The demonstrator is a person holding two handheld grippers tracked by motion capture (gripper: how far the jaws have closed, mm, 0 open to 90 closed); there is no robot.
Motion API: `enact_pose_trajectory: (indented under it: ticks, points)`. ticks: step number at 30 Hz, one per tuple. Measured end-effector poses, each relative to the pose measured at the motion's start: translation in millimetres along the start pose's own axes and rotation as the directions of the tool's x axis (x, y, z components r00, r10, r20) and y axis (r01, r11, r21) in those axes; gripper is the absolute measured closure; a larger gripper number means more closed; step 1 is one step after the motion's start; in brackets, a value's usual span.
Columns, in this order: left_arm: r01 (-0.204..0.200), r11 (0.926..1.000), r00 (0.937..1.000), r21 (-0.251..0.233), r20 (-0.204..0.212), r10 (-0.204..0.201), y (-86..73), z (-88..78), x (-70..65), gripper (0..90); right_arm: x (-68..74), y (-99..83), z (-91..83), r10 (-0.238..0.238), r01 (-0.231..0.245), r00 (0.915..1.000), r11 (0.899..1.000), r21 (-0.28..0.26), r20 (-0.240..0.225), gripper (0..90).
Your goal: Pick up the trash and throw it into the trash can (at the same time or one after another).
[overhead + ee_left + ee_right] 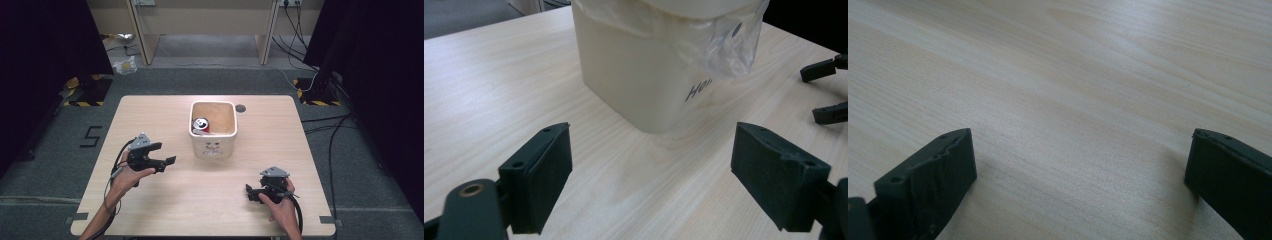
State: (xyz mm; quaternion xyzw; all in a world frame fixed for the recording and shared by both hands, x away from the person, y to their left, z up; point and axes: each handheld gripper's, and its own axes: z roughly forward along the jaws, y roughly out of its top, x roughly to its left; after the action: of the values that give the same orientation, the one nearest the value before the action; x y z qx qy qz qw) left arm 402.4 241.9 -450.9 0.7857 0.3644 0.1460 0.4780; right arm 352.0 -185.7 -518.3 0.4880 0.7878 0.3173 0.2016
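1. We take the cream bin (213, 134) as our thing: it stands upright at the middle of the surface (165, 210), slightly toward the far side, with a clear plastic liner (724, 45) folded over its rim.
2. Inside it, at the left, lies a red drinks can (201, 124), silver top up; we cannot read its brand.
3. We judge the bin stiff-walled and light, its smooth sides likely slippery, the liner soft and prone to slide. The rim or a corner wall seems the best place to take hold, pinching liner and wall together.
4. Dark writing on the near wall begins "Ho" in the left gripper view; the rest is cut off by the liner. A small drawing on the near face in the high view is too small to make out.
5. Our left claw (162, 155) hangs released, jaws wide, just left of the bin and pointing at it.
6. Our right claw (251, 192) is likewise spread wide, near and right of the bin, well apart from it, over bare wood.
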Motion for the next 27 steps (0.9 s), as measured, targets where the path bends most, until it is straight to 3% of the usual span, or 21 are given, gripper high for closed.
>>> enact_pose_trajectory:
  ticks: [27]
  points:
    - [0.005, 0.9978, 0.9999, 0.067, -0.012, -0.004, -46.8, 14.3, -0.9, 17.3, 0.0, 0.0, 0.0, 0.000, 0.000, 1.0000, 1.000, 0.000, 0.000, 0.3]
